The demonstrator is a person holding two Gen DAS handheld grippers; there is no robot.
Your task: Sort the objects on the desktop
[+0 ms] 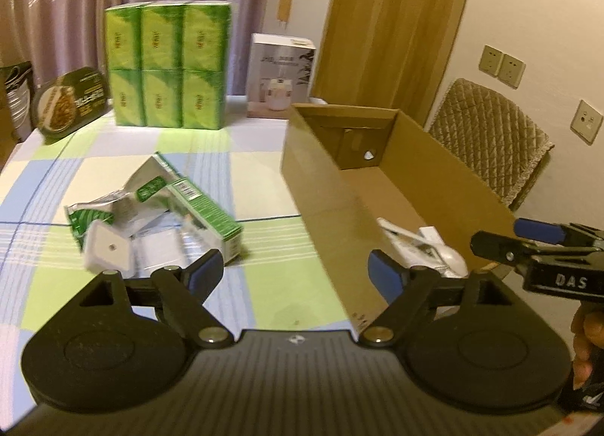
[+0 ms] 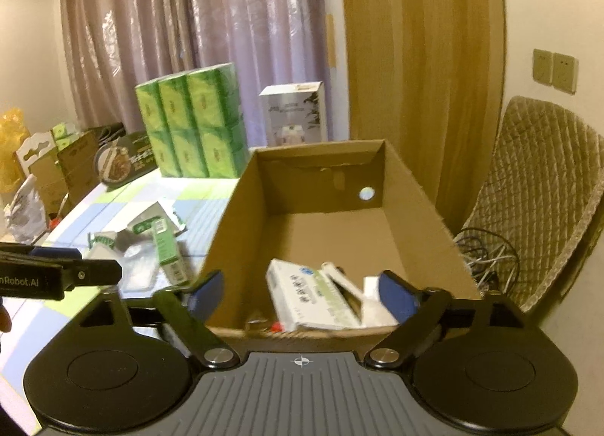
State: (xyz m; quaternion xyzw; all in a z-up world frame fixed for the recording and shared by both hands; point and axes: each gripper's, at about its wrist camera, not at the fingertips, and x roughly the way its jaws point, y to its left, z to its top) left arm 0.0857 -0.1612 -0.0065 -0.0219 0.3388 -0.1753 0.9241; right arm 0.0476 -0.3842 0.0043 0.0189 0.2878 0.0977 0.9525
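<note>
Pale curtains (image 2: pixel 196 32) and a wooden door (image 2: pixel 419 58) back your table (image 1: pixel 264 187), which wears a checked cloth of green, blue and white. Your cardboard box (image 1: pixel 321 187) stands open at the table's right edge, long side running away from you. Inside its near end lie a white booklet (image 2: pixel 298 296) with green print and a white pen-like piece (image 2: pixel 345 283) leaning across it, with something small and red (image 2: pixel 277 326) in the near corner. Near the middle of the table, left of the box, waits a loose heap: a green and white carton (image 1: pixel 211 209) lying on its side, crumpled foil packets (image 1: pixel 113 209) and a white square pad (image 1: pixel 107 249).

Your left gripper (image 1: pixel 298 271) stands spread with nothing between its blue pads, straddling the box's near left wall. Your right gripper (image 2: pixel 300 294) is spread wide above the near end of the box, empty too, its pads clear of the booklet below.

Along the far edge stand a shrink-wrapped block of green tissue packs (image 1: pixel 168 66), a white appliance box (image 1: pixel 281 75) and a dark round food tray (image 1: pixel 70 103) propped up.

Only the right view shows you the tangle of cables (image 2: pixel 487 258) by the quilted chair (image 2: pixel 543 202) and the clutter of boxes (image 2: pixel 56 168) beyond the table's left edge. Only the left view shows your fingers (image 1: pixel 585 345) on the right handle
</note>
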